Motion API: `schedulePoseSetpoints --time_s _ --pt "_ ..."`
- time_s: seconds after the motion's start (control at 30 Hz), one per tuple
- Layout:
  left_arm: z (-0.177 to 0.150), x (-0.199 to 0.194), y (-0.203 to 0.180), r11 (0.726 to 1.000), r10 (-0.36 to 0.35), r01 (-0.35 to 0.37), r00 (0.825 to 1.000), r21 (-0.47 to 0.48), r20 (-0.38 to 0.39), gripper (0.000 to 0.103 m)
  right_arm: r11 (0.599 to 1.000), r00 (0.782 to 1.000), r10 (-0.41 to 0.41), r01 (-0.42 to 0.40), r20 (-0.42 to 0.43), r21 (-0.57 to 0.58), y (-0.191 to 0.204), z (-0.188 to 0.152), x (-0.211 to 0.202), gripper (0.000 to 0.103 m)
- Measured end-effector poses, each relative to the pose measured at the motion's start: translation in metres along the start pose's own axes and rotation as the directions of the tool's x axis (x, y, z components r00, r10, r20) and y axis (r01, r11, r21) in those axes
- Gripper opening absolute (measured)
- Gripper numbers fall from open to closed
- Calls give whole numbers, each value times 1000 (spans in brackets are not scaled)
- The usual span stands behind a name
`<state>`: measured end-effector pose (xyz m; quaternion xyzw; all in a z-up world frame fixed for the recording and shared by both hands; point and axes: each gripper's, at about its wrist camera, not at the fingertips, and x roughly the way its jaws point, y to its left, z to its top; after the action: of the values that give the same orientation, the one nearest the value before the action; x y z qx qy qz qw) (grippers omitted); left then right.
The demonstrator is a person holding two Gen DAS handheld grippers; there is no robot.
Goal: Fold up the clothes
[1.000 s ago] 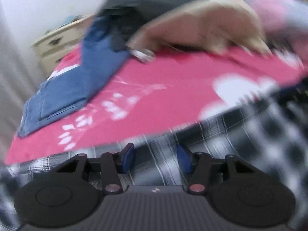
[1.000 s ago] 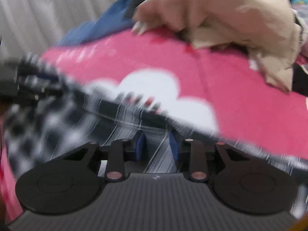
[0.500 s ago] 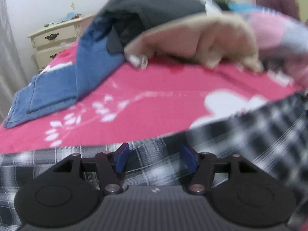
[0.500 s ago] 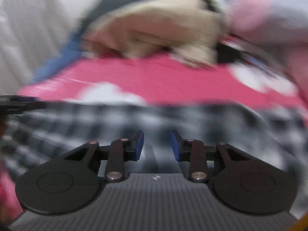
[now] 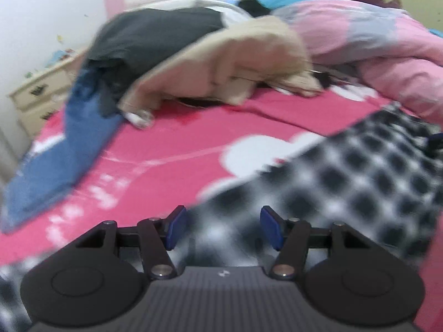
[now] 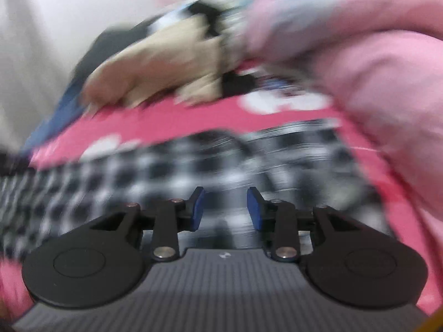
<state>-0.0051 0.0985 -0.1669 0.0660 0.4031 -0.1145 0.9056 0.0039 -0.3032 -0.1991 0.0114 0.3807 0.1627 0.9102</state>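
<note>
A black-and-white plaid shirt (image 5: 360, 177) lies spread on the pink bed sheet (image 5: 166, 149). In the left wrist view it fills the lower right and runs under my left gripper (image 5: 223, 228). That gripper's blue pads stand wide apart, and nothing shows pinched between them. In the right wrist view the plaid shirt (image 6: 166, 166) crosses the middle as a blurred band. My right gripper (image 6: 225, 211) hovers over it with a narrower gap between its pads, and I see nothing gripped.
Behind the shirt lies a pile of a beige garment (image 5: 221, 66), a dark grey one (image 5: 155, 27) and blue jeans (image 5: 77, 144). A bunched pink duvet (image 6: 373, 83) rises on the right. A cream dresser (image 5: 36, 94) stands beyond the bed's left side.
Both views have swung to the right across the bed and risen a little. The pink duvet now fills the right wrist view's right side. The left pads stand wider apart than before.
</note>
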Motion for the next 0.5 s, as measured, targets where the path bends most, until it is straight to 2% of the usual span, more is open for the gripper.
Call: schedulePoseSetpoints --time_s 0.07,0.1,0.17,0.2,0.27,0.3,0.4,0.5 --pt "-10 7 -16 1000 -25 26 999 15 -31 60 997 997 -40 35 -61 -74 2 2 21 30" --pt "-13 11 -20 999 -29 30 998 21 -48 60 995 995 -80 76 -62 -70 -10 9 35 30" --pt "-19 21 -25 999 -40 41 995 12 -86 60 987 987 -158 159 -26 30 -51 28 52 30" --pt "-20 24 -25 999 -43 44 994 5 -99 60 972 978 -210 208 -1 108 -76 41 58 23" --pt "-21 28 -24 999 -46 45 993 -8 -108 60 933 948 -309 287 75 217 -106 60 48 25" --pt "-21 29 -23 999 -46 45 993 -14 -105 60 908 927 -359 320 111 269 -119 69 41 26" --pt "-21 33 -18 998 -46 42 994 -38 -103 60 923 909 -340 273 240 271 -117 76 3 32" --pt "-21 37 -14 998 -34 29 995 -50 -99 60 959 948 -237 192 214 211 -97 60 -12 32"
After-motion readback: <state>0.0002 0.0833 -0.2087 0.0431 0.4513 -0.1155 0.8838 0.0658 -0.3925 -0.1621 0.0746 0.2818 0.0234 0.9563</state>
